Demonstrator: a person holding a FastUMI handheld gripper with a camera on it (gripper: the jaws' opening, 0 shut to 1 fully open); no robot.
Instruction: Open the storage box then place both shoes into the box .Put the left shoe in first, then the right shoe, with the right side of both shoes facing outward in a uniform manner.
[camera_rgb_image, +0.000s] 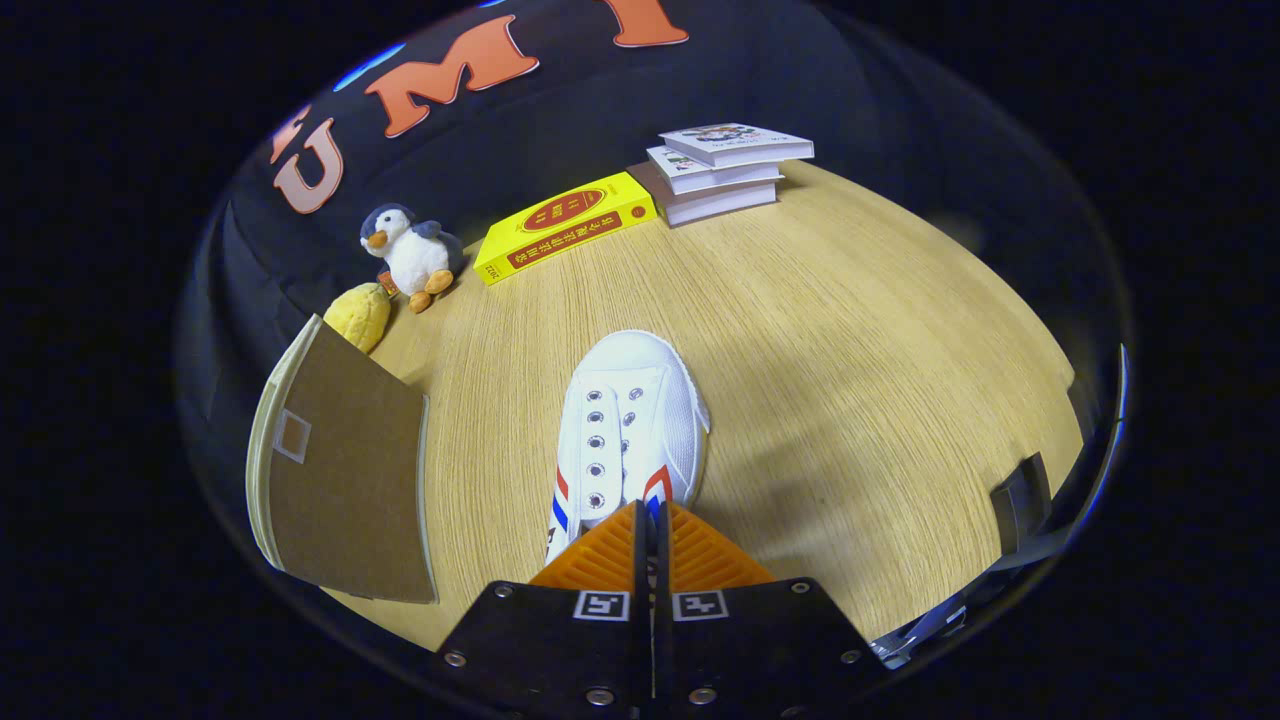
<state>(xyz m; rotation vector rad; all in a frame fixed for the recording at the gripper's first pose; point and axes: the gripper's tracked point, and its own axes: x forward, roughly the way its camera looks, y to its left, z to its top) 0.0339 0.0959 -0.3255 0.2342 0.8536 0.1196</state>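
My gripper (648, 520), ribbed pads pressed close together, sits over a white canvas shoe (632, 430) with metal eyelets. Matt wood-grain table (860, 330). Brown cardboard flap (345, 480) beside me, plush penguin (408, 255), glossy yellow book (565, 226).

A white canvas shoe (630, 430) with red and blue side stripes and empty eyelets lies mid-table, toe pointing toward the far edge. The cardboard box (340, 470) stands at the left edge.

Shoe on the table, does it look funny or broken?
Not broken. The white shoe has no laces, just empty eyelets, and lies toe away from the gripper, whose fingers are closed together at its heel end.
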